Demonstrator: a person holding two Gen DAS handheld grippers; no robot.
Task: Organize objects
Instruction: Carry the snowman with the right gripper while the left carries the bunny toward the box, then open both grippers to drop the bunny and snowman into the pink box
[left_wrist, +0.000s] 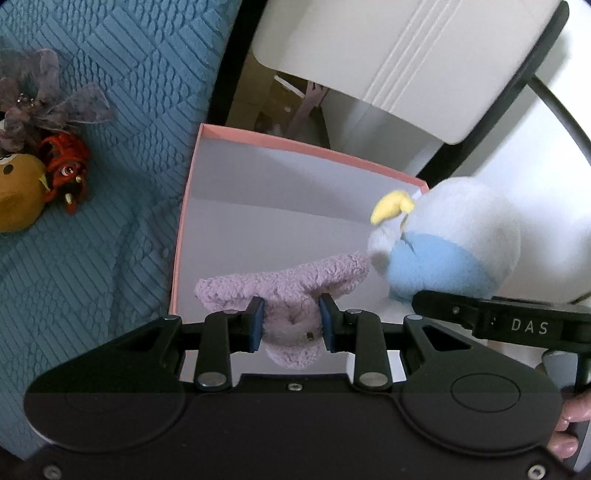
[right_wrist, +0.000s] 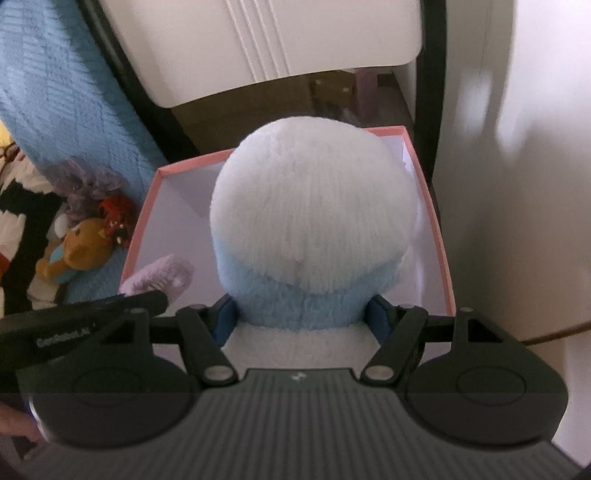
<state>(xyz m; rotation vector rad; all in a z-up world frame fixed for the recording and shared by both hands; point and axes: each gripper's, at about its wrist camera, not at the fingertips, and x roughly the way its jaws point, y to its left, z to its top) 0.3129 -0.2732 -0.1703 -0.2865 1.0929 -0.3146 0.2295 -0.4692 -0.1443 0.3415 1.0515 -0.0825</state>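
left gripper (left_wrist: 291, 325): narrowly parted, pinched on the lilac fleece toy (left_wrist: 291, 295), held over the pink box (left_wrist: 295, 146).
right gripper (right_wrist: 303, 321): spread wide, clamped on the blue-white plush (right_wrist: 314, 221).

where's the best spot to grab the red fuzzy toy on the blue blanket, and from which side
Grip the red fuzzy toy across its round, yarn-like body, coming from above. It lies flat on the blue blanket with the tan plush tight against its left, so its right side and top look freest. Both tongs are full now.
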